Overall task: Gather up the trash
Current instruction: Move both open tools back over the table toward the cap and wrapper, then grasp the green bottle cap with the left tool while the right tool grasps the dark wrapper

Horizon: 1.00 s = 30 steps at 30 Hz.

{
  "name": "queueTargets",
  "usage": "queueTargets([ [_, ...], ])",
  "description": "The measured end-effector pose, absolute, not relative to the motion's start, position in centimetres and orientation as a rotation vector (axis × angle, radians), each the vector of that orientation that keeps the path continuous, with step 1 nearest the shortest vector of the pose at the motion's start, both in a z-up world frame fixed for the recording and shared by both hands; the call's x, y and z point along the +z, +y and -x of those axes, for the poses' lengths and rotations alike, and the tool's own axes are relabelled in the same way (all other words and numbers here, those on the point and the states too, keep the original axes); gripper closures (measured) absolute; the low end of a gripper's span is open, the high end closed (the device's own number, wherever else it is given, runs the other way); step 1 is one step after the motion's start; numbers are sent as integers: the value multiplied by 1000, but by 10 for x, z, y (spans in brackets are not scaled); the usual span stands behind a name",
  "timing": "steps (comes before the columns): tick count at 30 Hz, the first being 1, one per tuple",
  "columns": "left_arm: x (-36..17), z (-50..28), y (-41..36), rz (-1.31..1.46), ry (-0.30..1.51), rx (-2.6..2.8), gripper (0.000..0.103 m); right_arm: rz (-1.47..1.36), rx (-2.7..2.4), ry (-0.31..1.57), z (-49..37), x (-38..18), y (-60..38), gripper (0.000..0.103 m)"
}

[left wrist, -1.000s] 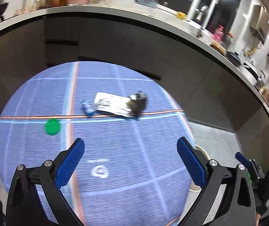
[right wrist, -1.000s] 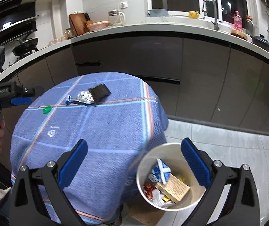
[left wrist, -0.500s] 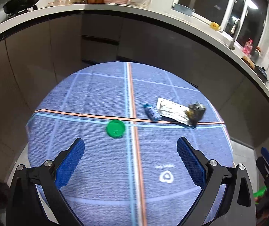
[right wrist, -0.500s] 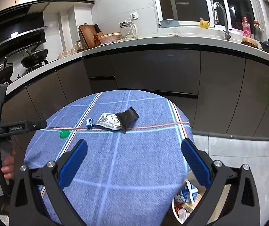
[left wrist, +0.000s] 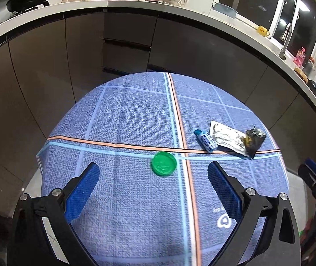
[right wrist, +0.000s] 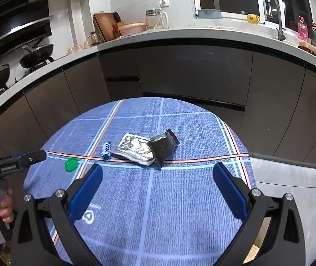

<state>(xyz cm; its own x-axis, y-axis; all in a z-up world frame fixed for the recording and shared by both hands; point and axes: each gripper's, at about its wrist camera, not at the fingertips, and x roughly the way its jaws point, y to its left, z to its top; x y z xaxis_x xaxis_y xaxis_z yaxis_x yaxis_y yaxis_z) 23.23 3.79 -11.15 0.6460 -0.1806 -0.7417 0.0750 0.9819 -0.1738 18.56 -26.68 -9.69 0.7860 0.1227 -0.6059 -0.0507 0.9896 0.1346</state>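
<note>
The left gripper [left wrist: 153, 188] has swung over since a moment ago, so the green cap [left wrist: 163, 163] that sat far to the side now lies right in front of it, between the two blue pads but a bit ahead of them. Its jaws are wide open and hold nothing. The right gripper [right wrist: 157, 194] has moved too: the white bin it looked down into a second ago is gone from its view, and now it looks across the desk [right wrist: 180, 210] with the blue cloth. Its jaws are also wide open and empty. The trash is on the far part of the desk. A small blue wrapper [left wrist: 205, 140] lies just beside a silver foil bag [left wrist: 226, 137], and a dark crumpled bag [left wrist: 253, 137] sits on the foil bag's right end. The green cap is apart from these, closer to the left side. The cloth in front of both grippers is bare, so there is lots of room to move. The round edge of the desk drops off near the dark bag, and dark cupboards [right wrist: 191, 71] stand behind it. A hand [right wrist: 4, 208] holds the left gripper's handle at the left edge of the right view.
</note>
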Motion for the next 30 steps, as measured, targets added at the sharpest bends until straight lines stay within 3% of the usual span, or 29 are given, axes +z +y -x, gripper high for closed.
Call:
queueTargets([
  [5,-121,-240,40,109,865,-187,10,-154,83,703,-217,-109,-275,3],
  [8,-128,-244,39,99,884,-224,16,-188,82,727,-232,-114,-280,4],
  [16,-141,-252,38,101,932,-296,34,-175,105,759,-273,-124,-268,24],
  [22,-144,-261,30,74,944,-325,39,-179,115,793,-295,-135,-260,31],
  [25,-147,-268,23,47,944,-338,42,-177,116,814,-300,-142,-258,41],
  [27,-150,-272,20,35,953,-341,46,-177,119,825,-299,-145,-258,60],
  [30,-157,-279,16,35,975,-353,49,-176,120,811,-295,-144,-261,75],
])
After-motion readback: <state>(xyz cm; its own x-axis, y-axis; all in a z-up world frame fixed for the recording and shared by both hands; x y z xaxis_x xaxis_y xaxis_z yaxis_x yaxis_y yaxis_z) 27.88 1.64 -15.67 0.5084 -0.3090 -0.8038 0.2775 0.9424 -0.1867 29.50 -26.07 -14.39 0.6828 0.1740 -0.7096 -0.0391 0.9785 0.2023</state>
